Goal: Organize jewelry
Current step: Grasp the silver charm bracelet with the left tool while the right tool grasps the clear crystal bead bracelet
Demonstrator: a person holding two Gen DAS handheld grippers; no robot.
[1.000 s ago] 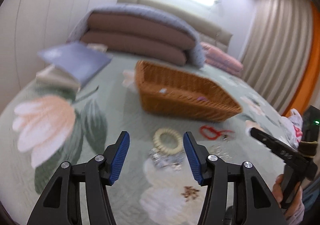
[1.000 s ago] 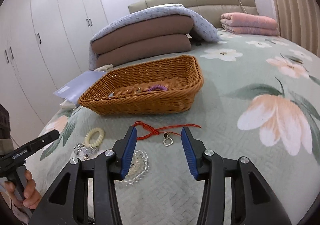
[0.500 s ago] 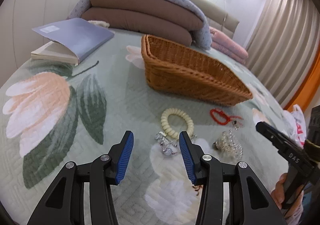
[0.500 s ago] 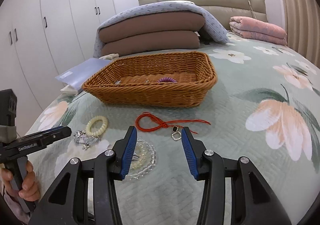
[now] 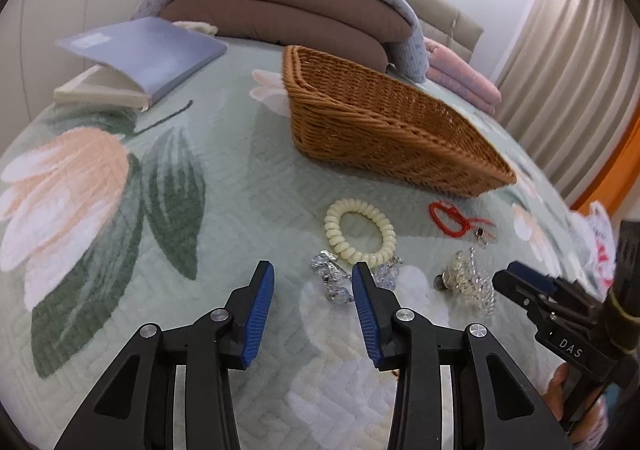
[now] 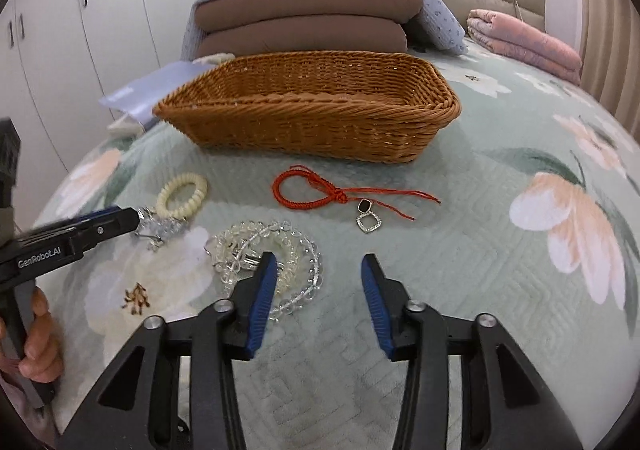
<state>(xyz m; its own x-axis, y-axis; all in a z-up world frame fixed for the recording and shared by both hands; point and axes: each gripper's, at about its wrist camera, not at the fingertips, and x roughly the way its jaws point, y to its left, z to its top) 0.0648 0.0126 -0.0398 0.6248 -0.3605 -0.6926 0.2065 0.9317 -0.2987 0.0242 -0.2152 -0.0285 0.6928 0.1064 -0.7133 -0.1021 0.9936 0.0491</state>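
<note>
A wicker basket stands on the flowered bedspread. In front of it lie a cream spiral bracelet, a clear crystal piece, a clear bead bracelet and a red cord with a square pendant. My left gripper is open, low over the bed, its right finger beside the crystal piece. My right gripper is open, its left finger over the bead bracelet.
A blue folder on a book lies at the back left. Folded brown cushions under a blue blanket and a pink blanket lie behind the basket. White cupboards line the left wall.
Both grippers have moved forward and down toward the jewelry. The left one has reached the crystal piece, the right one the bead bracelet. Both stay open.
</note>
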